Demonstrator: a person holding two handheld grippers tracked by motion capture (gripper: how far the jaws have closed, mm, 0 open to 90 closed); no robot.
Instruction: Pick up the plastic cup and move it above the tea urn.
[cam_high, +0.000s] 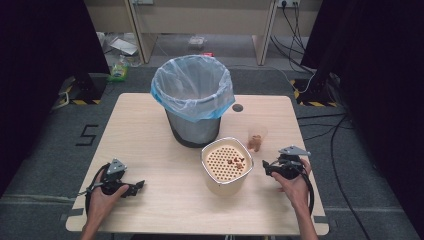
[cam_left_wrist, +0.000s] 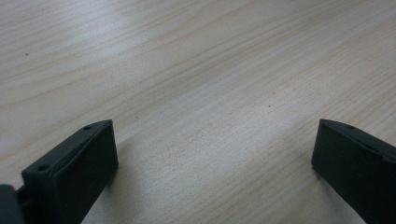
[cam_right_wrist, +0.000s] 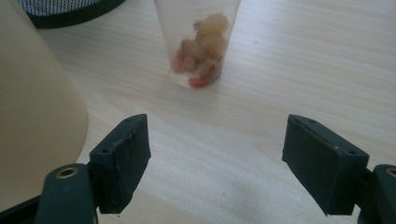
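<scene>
A clear plastic cup (cam_high: 256, 139) with orange-brown food scraps stands on the wooden table (cam_high: 145, 130), right of a cream container (cam_high: 226, 167) whose perforated top carries a few scraps. My right gripper (cam_high: 266, 166) sits just in front of the cup and right of the container. In the right gripper view the cup (cam_right_wrist: 198, 46) stands ahead of the right gripper (cam_right_wrist: 217, 158), whose jaws are open with nothing between them; the container (cam_right_wrist: 32, 107) is at the left. My left gripper (cam_high: 137, 187) rests near the table's front left. Its jaws are open over bare wood in the left gripper view (cam_left_wrist: 215, 158).
A grey bin (cam_high: 192, 97) lined with a pale blue bag stands at the table's back centre, behind the container; its dark base (cam_right_wrist: 70, 11) is at the top left of the right gripper view. A small round hole (cam_high: 237, 107) is beside the bin. Cables lie on the floor at the right.
</scene>
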